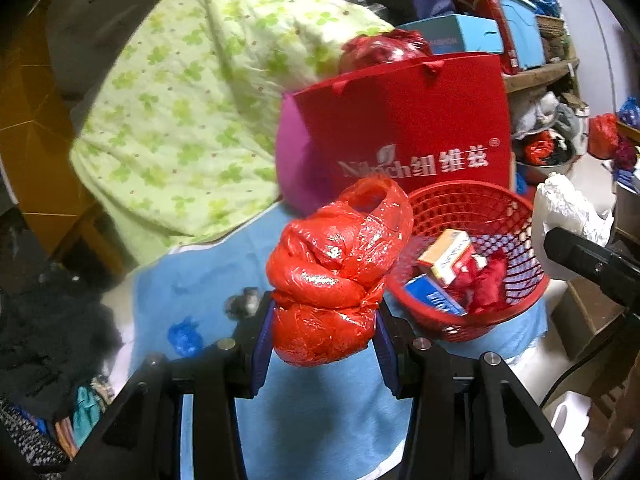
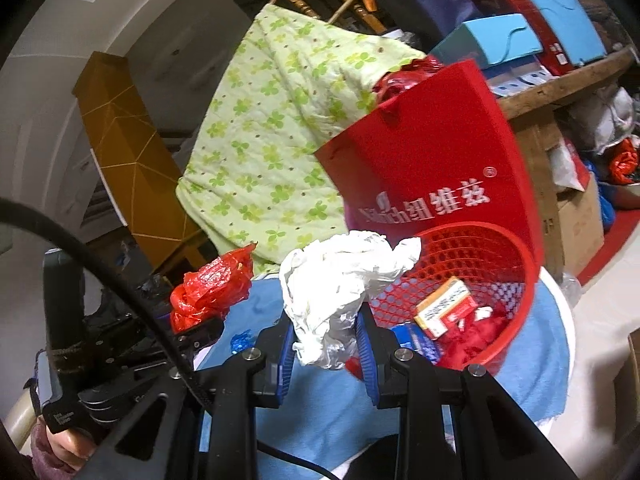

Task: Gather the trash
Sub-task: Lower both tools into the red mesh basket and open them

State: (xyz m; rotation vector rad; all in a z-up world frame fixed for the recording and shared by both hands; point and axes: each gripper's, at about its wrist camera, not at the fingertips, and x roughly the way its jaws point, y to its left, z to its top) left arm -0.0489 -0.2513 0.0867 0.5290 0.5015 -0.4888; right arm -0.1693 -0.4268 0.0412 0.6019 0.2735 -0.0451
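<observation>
The left gripper point(image 1: 324, 332) clamped a red plastic bag point(image 1: 336, 268); the right gripper point(image 2: 326, 350) clamped crumpled white paper point(image 2: 340, 280). At frame centre, the red gift bag point(image 1: 404, 128) read "纽维兹".

quilt point(image 1: 180, 120): pale green with a clover print, draped beyond and left of the left claw
gift bag point(image 1: 400, 128): red, white lettering, upright straight ahead of both claws
blue cloth point(image 1: 312, 412): spread over the surface under both claws
blue boxes point(image 2: 492, 36): stacked on a wooden shelf point(image 2: 560, 88), far right
</observation>
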